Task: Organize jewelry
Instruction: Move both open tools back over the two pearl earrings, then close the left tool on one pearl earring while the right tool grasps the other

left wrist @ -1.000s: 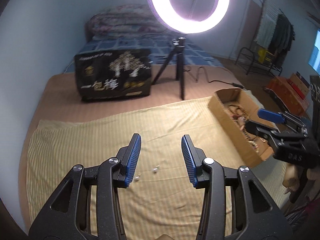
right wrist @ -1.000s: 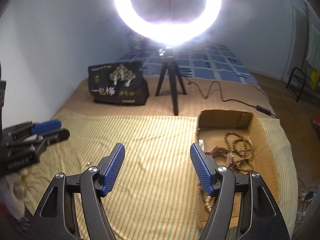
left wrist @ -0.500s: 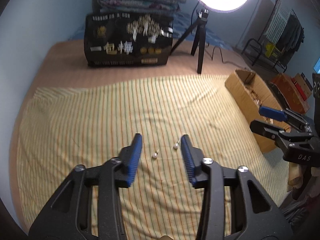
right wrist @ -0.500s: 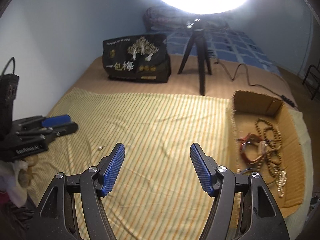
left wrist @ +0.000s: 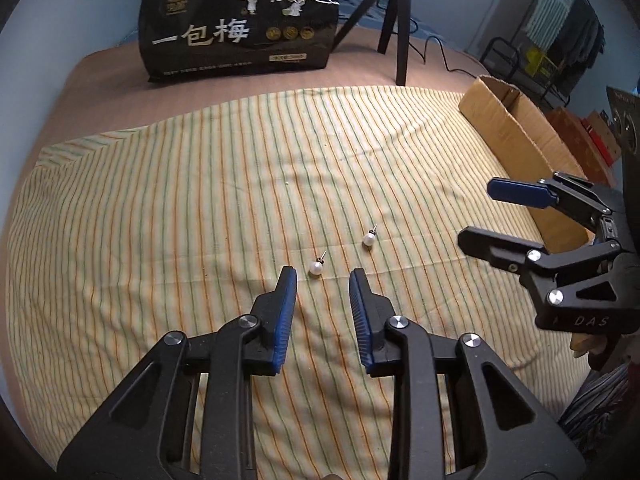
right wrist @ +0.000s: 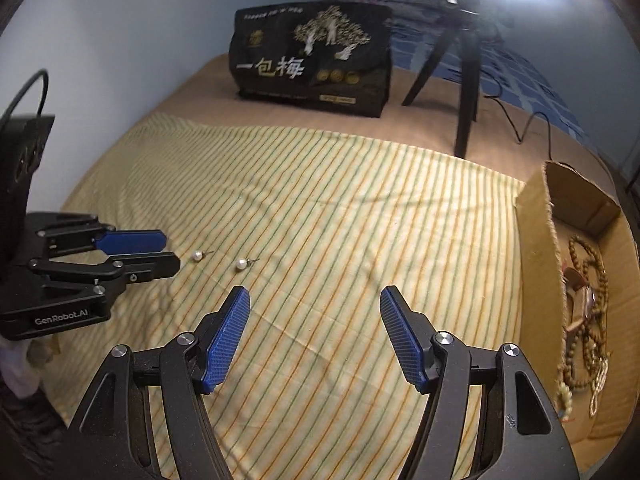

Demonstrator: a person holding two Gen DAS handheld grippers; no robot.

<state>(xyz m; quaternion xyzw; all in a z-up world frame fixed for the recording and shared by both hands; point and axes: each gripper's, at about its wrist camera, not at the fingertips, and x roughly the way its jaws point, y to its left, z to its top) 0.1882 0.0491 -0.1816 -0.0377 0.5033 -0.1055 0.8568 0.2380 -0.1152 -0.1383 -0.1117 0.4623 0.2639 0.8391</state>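
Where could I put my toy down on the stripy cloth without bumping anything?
The striped cloth is bare between the black snack bag and the two pearl earrings, and from the earrings across to the cardboard box. It is crowded near the earrings, where the left tool hovers, and inside the box, full of bead bracelets.

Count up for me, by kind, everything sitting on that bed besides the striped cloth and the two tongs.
Pearl stud earrings: 2 (one, another)
Cardboard boxes holding bead strands: 1
Black printed bags: 1
Tripod light stands: 1
Total: 5
The bead strands in the box are too tangled to count.
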